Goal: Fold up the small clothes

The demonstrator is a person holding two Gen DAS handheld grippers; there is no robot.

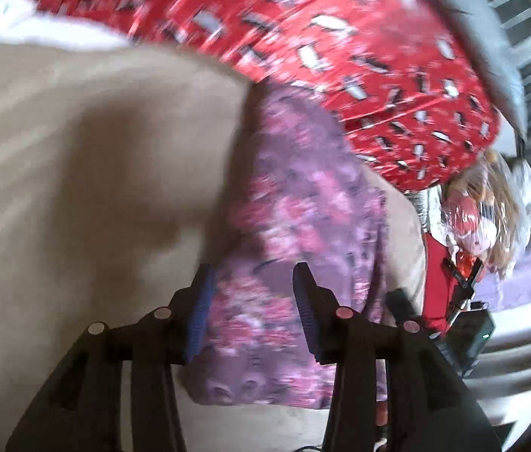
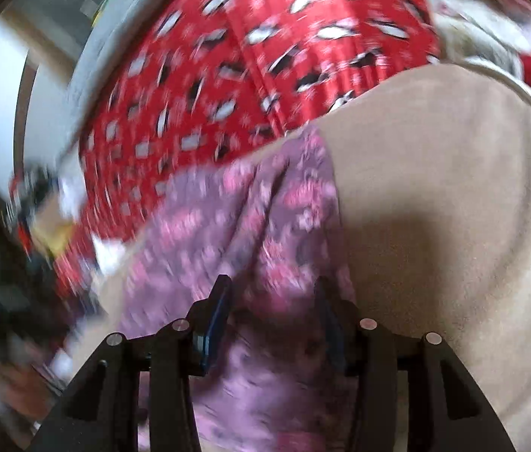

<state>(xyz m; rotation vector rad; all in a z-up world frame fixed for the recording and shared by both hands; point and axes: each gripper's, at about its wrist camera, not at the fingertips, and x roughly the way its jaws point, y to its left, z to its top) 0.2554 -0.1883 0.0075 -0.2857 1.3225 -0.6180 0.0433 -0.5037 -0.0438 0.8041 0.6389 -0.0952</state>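
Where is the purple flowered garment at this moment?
In both wrist views the purple flowered garment lies on the beige cloth, just in front of each open gripper, and its far end meets the red patterned fabric.

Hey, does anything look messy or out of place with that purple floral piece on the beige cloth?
The purple floral garment lies rumpled, with lengthwise creases, not flat on the beige cloth. Its far end meets the red patterned fabric. Motion blur hides finer detail.

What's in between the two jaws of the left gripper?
In the left wrist view, the purple flowery cloth lies between the open jaws of the left gripper. Blur hides whether they touch it.
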